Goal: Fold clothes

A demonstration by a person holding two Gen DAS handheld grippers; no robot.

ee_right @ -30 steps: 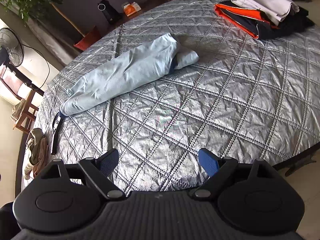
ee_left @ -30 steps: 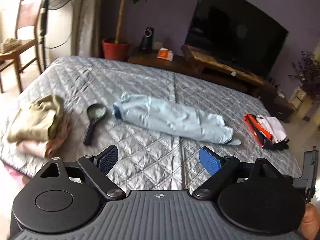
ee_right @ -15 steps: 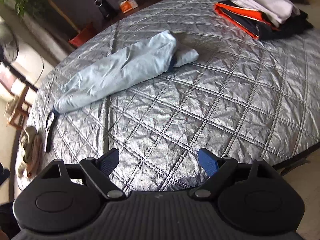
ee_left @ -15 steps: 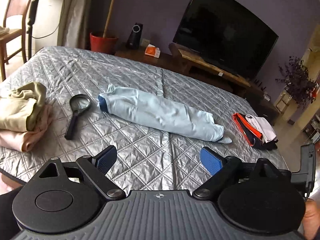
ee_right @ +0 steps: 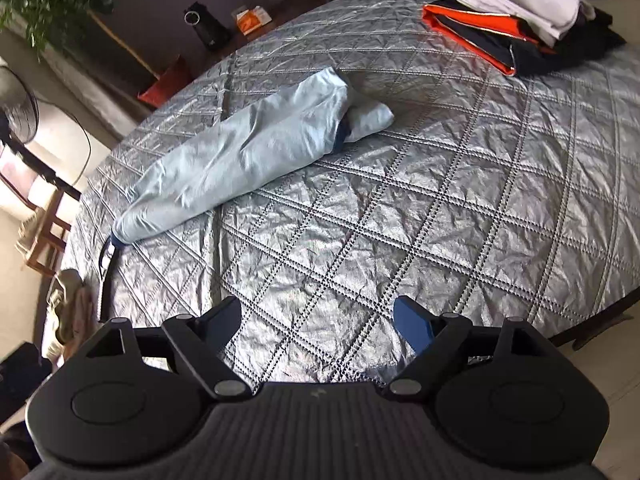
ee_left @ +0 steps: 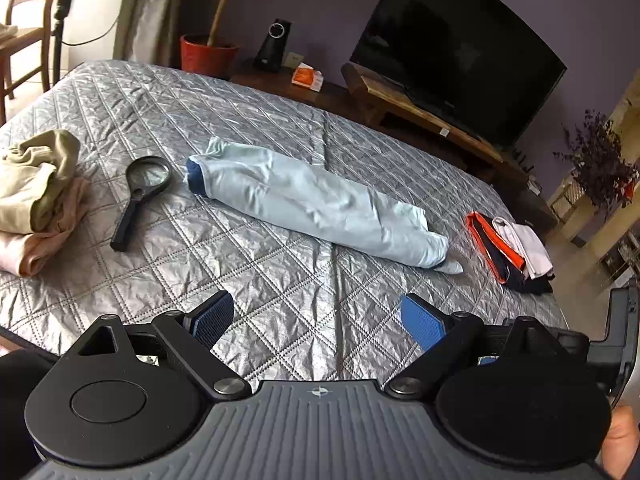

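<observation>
Blue pads on the left gripper (ee_left: pixel 320 318) stand wide apart with nothing between them, held above the near edge of the silver quilted bed (ee_left: pixel 256 280). The right gripper (ee_right: pixel 320 322) is likewise spread wide and empty, hanging over bare quilt nearer the right side of the bed.

Beyond both lies the task's thing: a pale blue garment (ee_left: pixel 316 208), folded lengthwise into a long narrow strip across the middle of the bed, apart from either gripper. Its dark blue collar end (ee_left: pixel 195 178) points left toward a magnifying glass (ee_left: pixel 138 198) lying just beside it; the other end tapers right, where a small piece pokes out (ee_right: pixel 370 120), possibly a sleeve or hem, though the folds hide which.

The step in hand looks like the last cross-fold. To do it well, bring each gripper down on one end of the strip, pinch through all layers at once so the inner folds do not slip, tuck that loose piece in first, then carry one end over the other with edges square. Keep the left approach off the magnifying glass.

Further out, a beige and pink pile (ee_left: pixel 38 196) sits at the left edge, and a folded stack with orange trim (ee_right: pixel 516 20) at the far right
</observation>
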